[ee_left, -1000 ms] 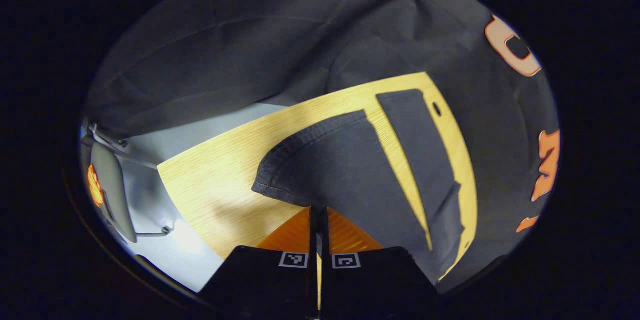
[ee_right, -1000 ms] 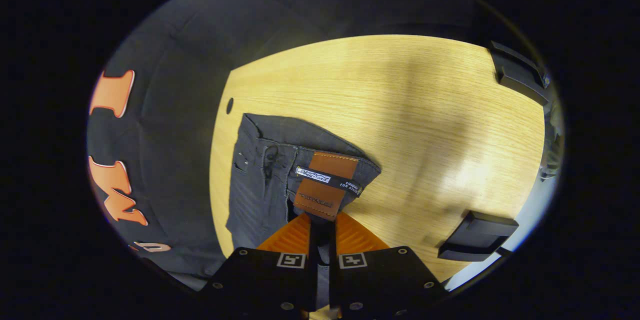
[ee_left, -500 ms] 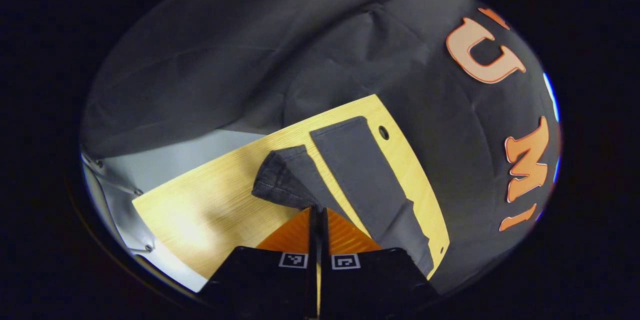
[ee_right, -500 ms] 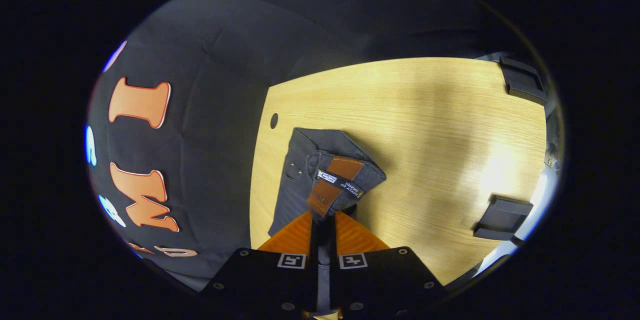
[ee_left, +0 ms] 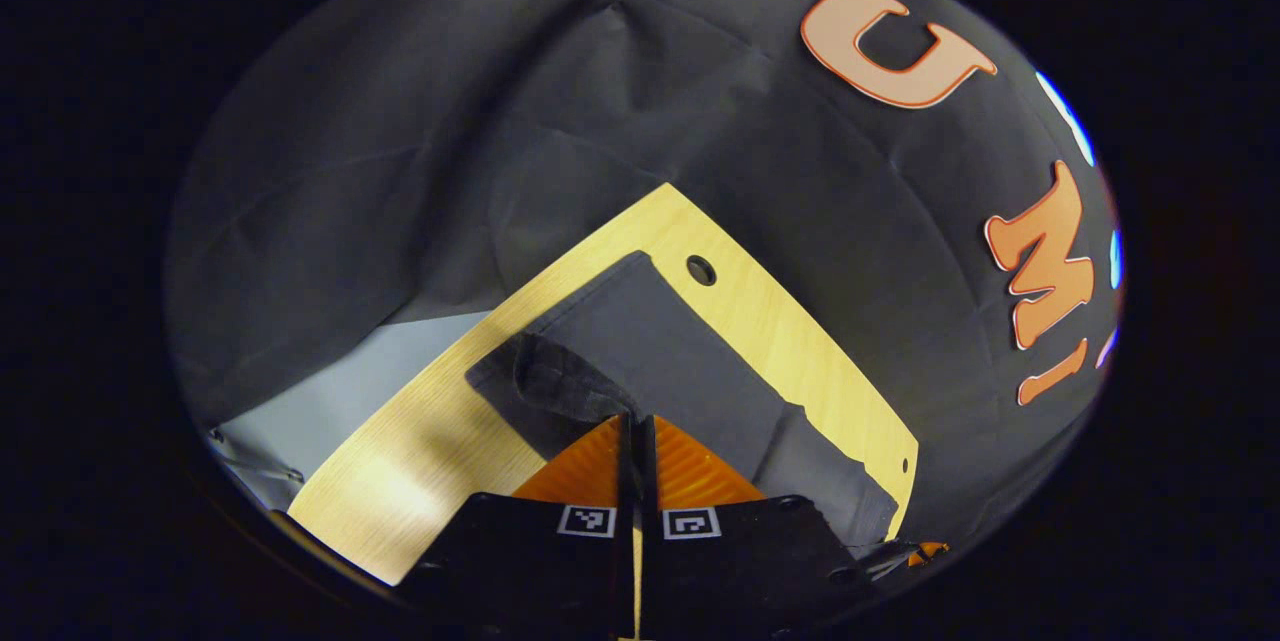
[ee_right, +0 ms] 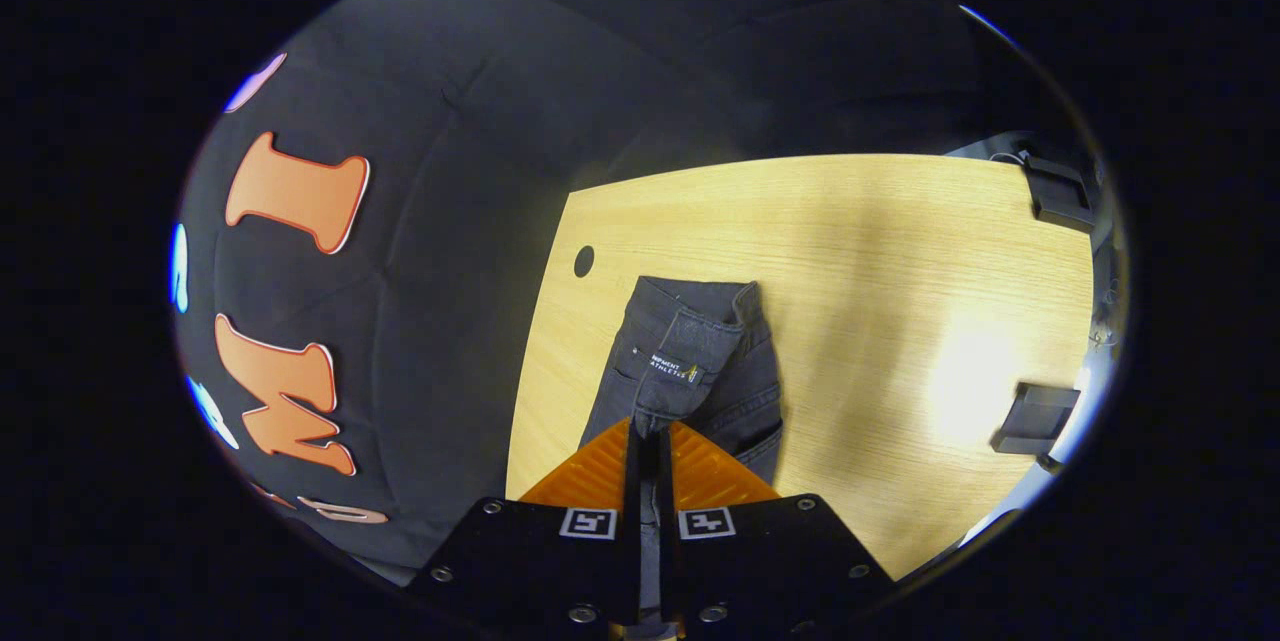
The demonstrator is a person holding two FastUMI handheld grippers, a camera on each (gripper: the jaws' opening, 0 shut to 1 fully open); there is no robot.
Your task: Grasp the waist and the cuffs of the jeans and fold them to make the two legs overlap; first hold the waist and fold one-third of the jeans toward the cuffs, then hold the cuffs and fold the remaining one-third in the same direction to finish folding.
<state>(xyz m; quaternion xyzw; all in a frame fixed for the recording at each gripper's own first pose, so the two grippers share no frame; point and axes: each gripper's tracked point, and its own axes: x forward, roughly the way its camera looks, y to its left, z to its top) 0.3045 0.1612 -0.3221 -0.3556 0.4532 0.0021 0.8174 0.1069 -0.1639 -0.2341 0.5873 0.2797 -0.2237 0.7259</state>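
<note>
**Observer:** Where are the jeans, and what have you got hold of?

**Me:** The jeans [ee_right: 700, 371] lie on the wooden table [ee_right: 900, 271], along the edge nearest the small round hole [ee_right: 584, 261]. My left gripper [ee_left: 636, 421] is clenched on a cuff [ee_left: 540, 376], its orange fingers [ee_left: 585, 466] pressed together with dark cloth bunched just ahead of the tips. My right gripper [ee_right: 650, 436] is clamped on the waist [ee_right: 690, 336], with denim running down between its fingers.

**Observer:** Why hold both ends at once?

**Me:** As I judge it, so the loose leg travels as one flat panel. In the left gripper view the held cuff sits above the other leg [ee_left: 700, 361], the one lying next to the hole, so I read this as the leg-over-leg fold, nearly laid. Gripping waist and cuff together should keep the leg from twisting as it goes down.

**Observer:** Anything you can't make out?

**Me:** Plenty. I can't tell how well the two legs line up, since the gripper bodies hide the cloth closest to me in both views. The middle of the jeans, between waist and cuffs, is cut off. I can't say whether I'm pinching one layer or two at the cuff. Two black blocks [ee_right: 1035, 416] sit far across the table from the hole; what they are, I can't tell.
</note>
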